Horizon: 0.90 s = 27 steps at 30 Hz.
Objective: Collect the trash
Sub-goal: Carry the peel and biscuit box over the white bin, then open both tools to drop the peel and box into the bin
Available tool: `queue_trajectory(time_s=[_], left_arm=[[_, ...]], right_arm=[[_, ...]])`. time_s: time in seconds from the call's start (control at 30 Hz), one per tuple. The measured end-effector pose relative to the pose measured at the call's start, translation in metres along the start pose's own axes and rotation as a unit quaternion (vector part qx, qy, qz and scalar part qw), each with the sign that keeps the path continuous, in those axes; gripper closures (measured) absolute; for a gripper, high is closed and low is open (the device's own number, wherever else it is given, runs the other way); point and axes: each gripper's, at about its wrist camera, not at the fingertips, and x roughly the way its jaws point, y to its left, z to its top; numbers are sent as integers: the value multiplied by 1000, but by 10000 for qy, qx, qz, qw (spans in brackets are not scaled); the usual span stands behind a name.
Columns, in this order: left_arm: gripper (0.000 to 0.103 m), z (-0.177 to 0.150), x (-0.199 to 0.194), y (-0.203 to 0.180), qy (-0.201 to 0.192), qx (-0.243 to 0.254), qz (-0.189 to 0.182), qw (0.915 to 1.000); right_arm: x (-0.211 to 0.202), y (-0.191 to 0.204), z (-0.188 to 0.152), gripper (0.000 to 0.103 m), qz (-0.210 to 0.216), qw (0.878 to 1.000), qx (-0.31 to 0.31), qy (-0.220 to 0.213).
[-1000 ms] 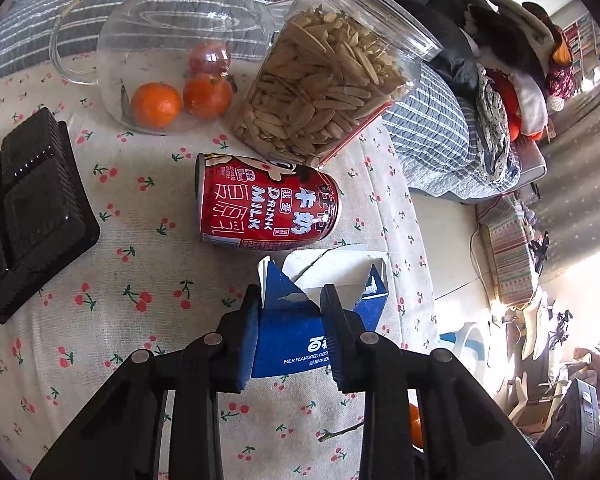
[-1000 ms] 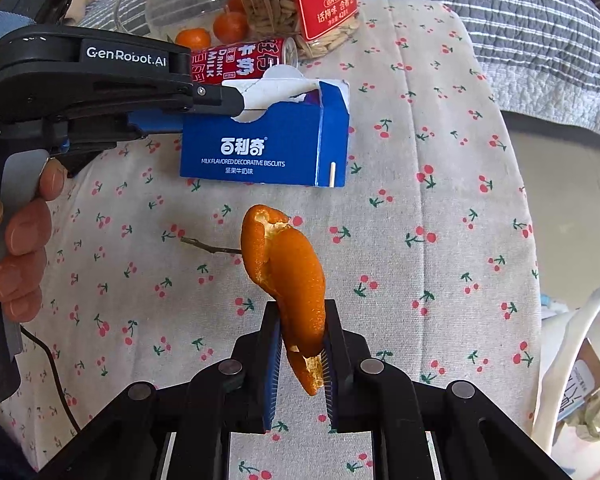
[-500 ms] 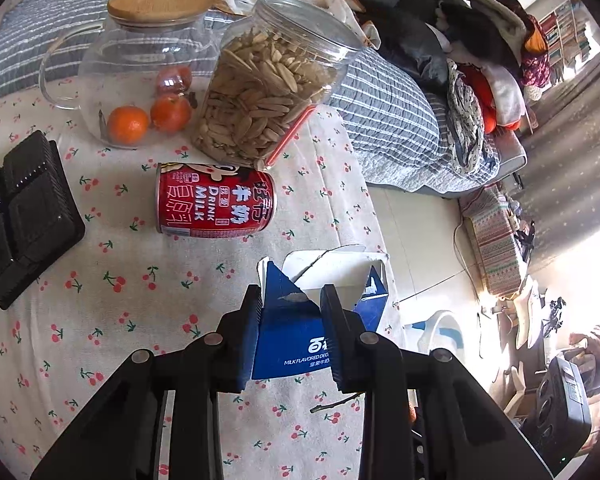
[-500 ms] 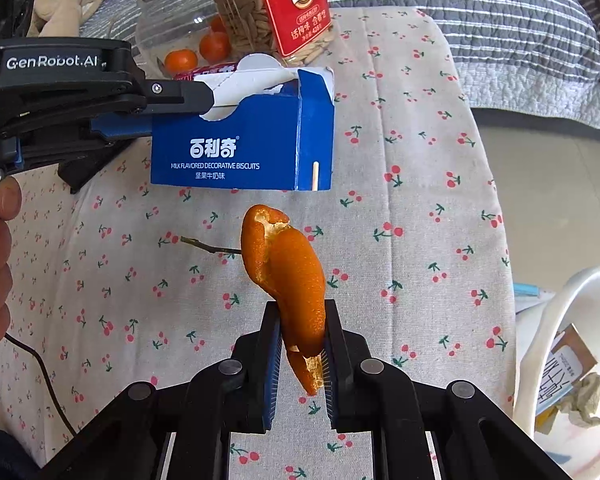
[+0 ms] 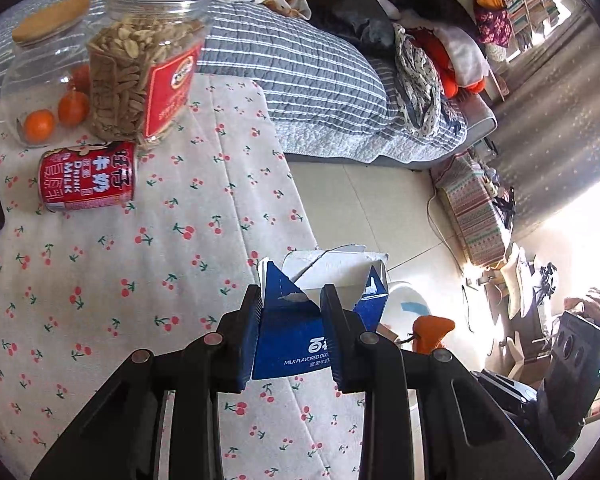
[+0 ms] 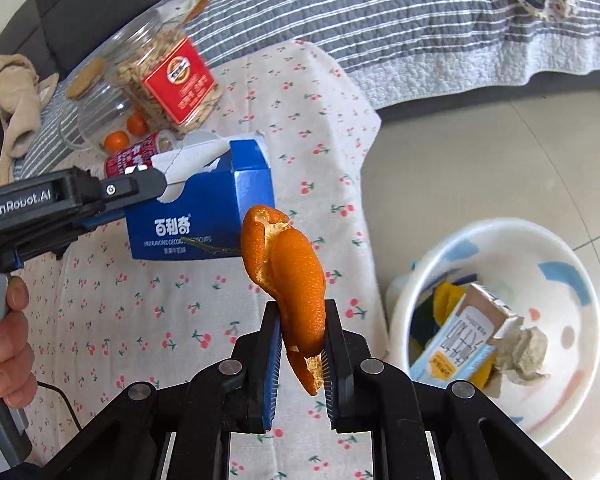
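Currently the left gripper [image 5: 292, 332] is clamping a torn blue biscuit box [image 6: 204, 216], holding it above the cherry-print tablecloth [image 5: 100, 300] near the table edge. Right gripper [image 6: 300, 344] is pinching an orange peel [image 6: 288, 272] upright between its pads. White bin [image 6: 512, 264] is sitting on the floor beside the table, holding a carton [image 6: 464, 340]. Red milk can [image 5: 86, 176] is lying on its side by the seed jar [image 5: 140, 76].

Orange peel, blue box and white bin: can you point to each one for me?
Orange peel [image 6: 290, 264], right wrist view, on its bumpy outer skin.
Blue box [image 6: 204, 216], right wrist view, on its printed front face.
White bin [image 6: 556, 248], right wrist view, on its inner wall.
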Motion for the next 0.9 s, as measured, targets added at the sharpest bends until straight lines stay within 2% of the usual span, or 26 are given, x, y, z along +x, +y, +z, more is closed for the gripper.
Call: queue_trajectory(time_s=[0.17,0.37,0.43,0.67,0.9], left_arm=[[72,-12,20,-37,139,228,-126,9996],[72,-28,46,-74,315,347,-304,9984],[79,-33,55,-85,373,392,-364,9979],[82,-50,89,-116,608,569,-438,9956],[89,-59,107,-134,689,665,-540,9939]], right_arm=[[-14,-40,-3,87,-90,9987,492,-7],[-19,-82,-12,87,-359,9934,1066,232],[-20,-96,-17,87,-445,9907,1253,299],[-25,-141,-32,84,-697,9814,1741,414],[-22,-158,-31,80,-491,9802,1903,231]])
